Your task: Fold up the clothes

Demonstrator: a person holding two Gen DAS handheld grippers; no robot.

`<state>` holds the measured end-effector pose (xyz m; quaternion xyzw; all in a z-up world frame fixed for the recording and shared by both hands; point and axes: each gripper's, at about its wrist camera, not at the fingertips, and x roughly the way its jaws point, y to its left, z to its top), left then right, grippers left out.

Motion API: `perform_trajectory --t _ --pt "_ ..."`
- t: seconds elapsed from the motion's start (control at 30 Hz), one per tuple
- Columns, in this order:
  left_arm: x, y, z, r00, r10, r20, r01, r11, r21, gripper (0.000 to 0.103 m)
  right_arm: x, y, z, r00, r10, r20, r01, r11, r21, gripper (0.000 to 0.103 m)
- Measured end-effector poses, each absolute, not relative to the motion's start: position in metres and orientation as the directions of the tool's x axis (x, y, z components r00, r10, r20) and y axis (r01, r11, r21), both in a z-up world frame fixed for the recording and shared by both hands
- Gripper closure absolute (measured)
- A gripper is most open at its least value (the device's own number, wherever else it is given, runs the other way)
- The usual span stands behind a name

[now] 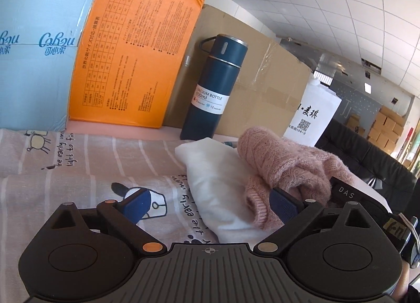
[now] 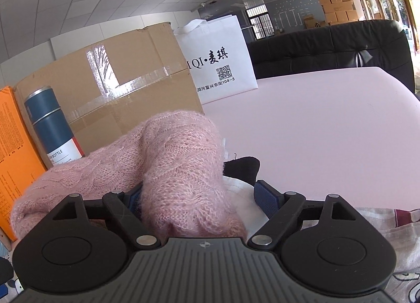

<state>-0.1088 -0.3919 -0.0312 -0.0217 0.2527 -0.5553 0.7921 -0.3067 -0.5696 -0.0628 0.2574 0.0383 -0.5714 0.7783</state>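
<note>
In the left wrist view, the left gripper [image 1: 210, 203] hangs low over a striped cartoon-print garment [image 1: 86, 171] spread across the pink table [image 1: 173, 129], its blue-padded jaws spread wide with nothing between them. Ahead and to its right lies a white folded cloth [image 1: 218, 179], and on top of that a crumpled pink knit sweater [image 1: 286, 166] whose bulk runs roughly left to right across the view; its near hem sags against the inner face of the right-hand pad. Just beyond the sweater, the right gripper's black body [image 1: 349, 192] shows at the far right edge. Behind stand a navy vacuum bottle [image 1: 215, 87], an orange box [image 1: 131, 53], a cardboard box [image 1: 262, 87] and a white shopping bag [image 1: 312, 114]. In the right wrist view, the right gripper [image 2: 202, 198] also has its jaws standing wide apart, and a thick roll of the pink knit sweater [image 2: 170, 161] lies directly between them, pointing away along the fingers, with the white cloth [image 2: 241, 198] underneath; the jaws straddle it but do not pinch it. A small dark piece of fabric [image 2: 244, 166] peeks out just past the sweater. The right hand looks the better placed of the two: the sweater already sits inside its span, so closing there would likely gather the knit, whereas the left would need to shift rightward to reach a hem.
</note>
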Motion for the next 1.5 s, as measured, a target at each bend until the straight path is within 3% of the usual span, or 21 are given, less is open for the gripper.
perform_trajectory --t 0.1,0.23,0.3,0.4,0.53,0.77,1.07,1.27,1.5 --pt "-0.107 -0.363 -0.017 0.278 -0.894 -0.352 0.884 0.381 -0.270 0.004 -0.313 -0.568 -0.063 0.366 -0.870 -0.331 0.888 0.220 0.404 0.014" --pt "-0.102 -0.318 0.001 0.346 -0.887 -0.305 0.890 0.414 -0.192 0.003 -0.328 -0.551 -0.058 0.393 -0.896 -0.205 0.832 0.251 0.495 0.010" --pt "-0.098 -0.294 0.009 0.385 -0.878 -0.285 0.882 0.440 -0.166 0.001 -0.331 -0.539 -0.055 0.338 -0.927 -0.160 0.841 0.221 0.493 0.000" --pt "-0.094 -0.262 0.022 0.427 -0.867 -0.258 0.873 0.470 -0.133 0.001 -0.331 -0.518 -0.051 0.233 -0.964 -0.125 0.880 0.154 0.449 0.000" --pt "-0.097 -0.223 0.037 0.449 -0.866 -0.221 0.873 0.477 -0.096 0.000 -0.334 -0.477 -0.038 0.175 -0.985 0.003 0.897 0.161 0.411 0.000" --pt "-0.113 -0.191 0.051 0.382 -0.901 -0.206 0.904 0.411 -0.120 0.000 -0.360 -0.397 0.014 0.304 -0.952 0.043 0.845 0.290 0.450 0.000" --pt "-0.115 -0.216 0.069 0.223 -0.962 -0.158 0.950 0.251 -0.188 0.000 -0.358 -0.315 0.083 0.468 -0.881 -0.063 0.845 0.426 0.322 0.000" --pt "-0.089 -0.224 0.058 0.168 -0.969 -0.180 0.953 0.207 -0.220 0.000 -0.315 -0.293 0.076 0.418 -0.899 -0.134 0.884 0.368 0.288 0.000" --pt "-0.069 -0.217 0.051 0.295 -0.942 -0.162 0.916 0.326 -0.232 0.000 -0.259 -0.293 0.051 0.460 -0.861 -0.218 0.881 0.410 0.237 0.000"
